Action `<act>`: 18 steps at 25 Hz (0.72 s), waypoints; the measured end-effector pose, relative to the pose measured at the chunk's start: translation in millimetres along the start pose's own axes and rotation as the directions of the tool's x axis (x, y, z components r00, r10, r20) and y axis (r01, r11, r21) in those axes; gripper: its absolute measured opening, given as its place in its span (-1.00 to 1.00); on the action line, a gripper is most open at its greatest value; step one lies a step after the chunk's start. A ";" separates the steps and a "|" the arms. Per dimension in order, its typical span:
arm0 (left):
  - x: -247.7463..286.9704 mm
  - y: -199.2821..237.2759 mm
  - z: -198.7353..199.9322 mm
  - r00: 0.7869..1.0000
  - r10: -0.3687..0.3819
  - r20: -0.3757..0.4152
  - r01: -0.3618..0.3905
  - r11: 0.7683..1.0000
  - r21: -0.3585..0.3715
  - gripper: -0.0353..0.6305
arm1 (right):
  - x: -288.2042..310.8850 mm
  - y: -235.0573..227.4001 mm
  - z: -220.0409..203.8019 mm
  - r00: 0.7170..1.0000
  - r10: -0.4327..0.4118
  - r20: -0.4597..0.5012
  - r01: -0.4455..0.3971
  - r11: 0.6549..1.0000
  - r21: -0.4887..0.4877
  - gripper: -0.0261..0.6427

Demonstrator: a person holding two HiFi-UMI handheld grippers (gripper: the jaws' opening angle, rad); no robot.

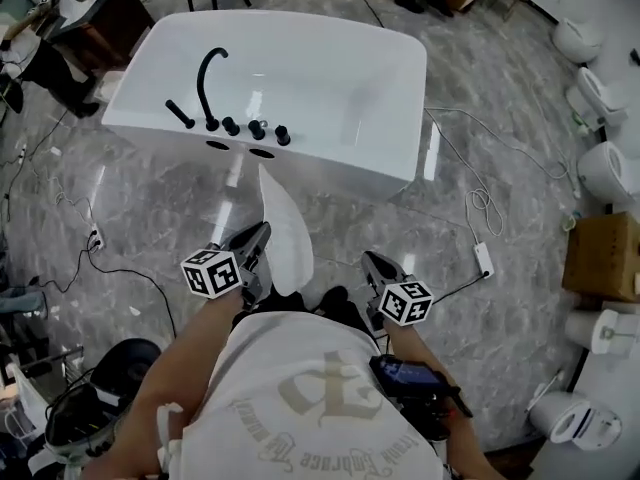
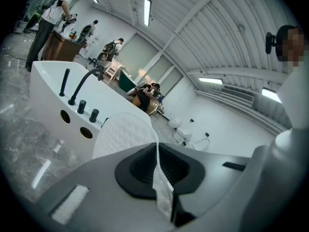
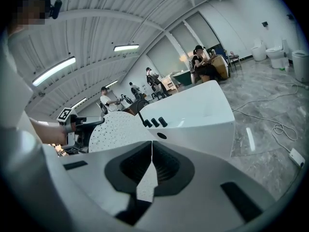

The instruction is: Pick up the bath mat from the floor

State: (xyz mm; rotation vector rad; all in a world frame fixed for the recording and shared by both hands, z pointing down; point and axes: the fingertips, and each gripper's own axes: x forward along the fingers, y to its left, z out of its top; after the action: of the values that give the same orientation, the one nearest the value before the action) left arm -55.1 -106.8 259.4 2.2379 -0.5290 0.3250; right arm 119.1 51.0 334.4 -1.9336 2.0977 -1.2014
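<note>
The white bath mat (image 1: 288,230) hangs off the floor between my two grippers, in front of the bathtub. My left gripper (image 1: 262,232) is shut on one edge of it. In the left gripper view the mat's quilted face (image 2: 124,133) rises beyond the jaws, and a thin fold of it is pinched in the left gripper (image 2: 158,150). My right gripper (image 1: 369,261) is shut on another edge. In the right gripper view the mat's dotted underside (image 3: 116,129) spreads to the left, with a strip of it clamped in the right gripper (image 3: 151,152).
A white bathtub (image 1: 350,78) with a black faucet (image 1: 208,80) stands just ahead on the grey marble floor. Cables (image 1: 485,208) and a power strip (image 1: 484,260) lie to the right. Toilets (image 1: 603,168) and a cardboard box (image 1: 605,253) line the right side. People stand further back (image 2: 53,18).
</note>
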 end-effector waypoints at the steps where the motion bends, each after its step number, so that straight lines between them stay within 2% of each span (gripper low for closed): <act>1: -2.0 1.2 5.0 1.000 0.004 0.017 -0.004 1.000 0.000 -0.85 | 3.3 2.9 6.1 1.000 0.009 0.000 -0.009 1.000 -0.015 -0.90; 9: -42.4 13.0 36.9 0.994 -0.002 0.109 0.002 1.000 0.004 -0.85 | 23.8 60.2 44.3 0.994 0.098 0.046 -0.093 0.989 -0.113 -0.90; 18: -71.6 -4.9 66.8 0.979 -0.048 0.201 0.050 0.999 -0.004 -0.85 | 22.0 109.8 71.5 0.978 0.198 0.068 -0.173 0.949 -0.265 -0.90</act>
State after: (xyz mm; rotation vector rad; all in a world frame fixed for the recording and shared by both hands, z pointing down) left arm -111.7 -135.3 184.6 2.2838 -0.5785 0.0713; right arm 60.2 -12.4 233.5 -1.7895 2.4225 -0.8211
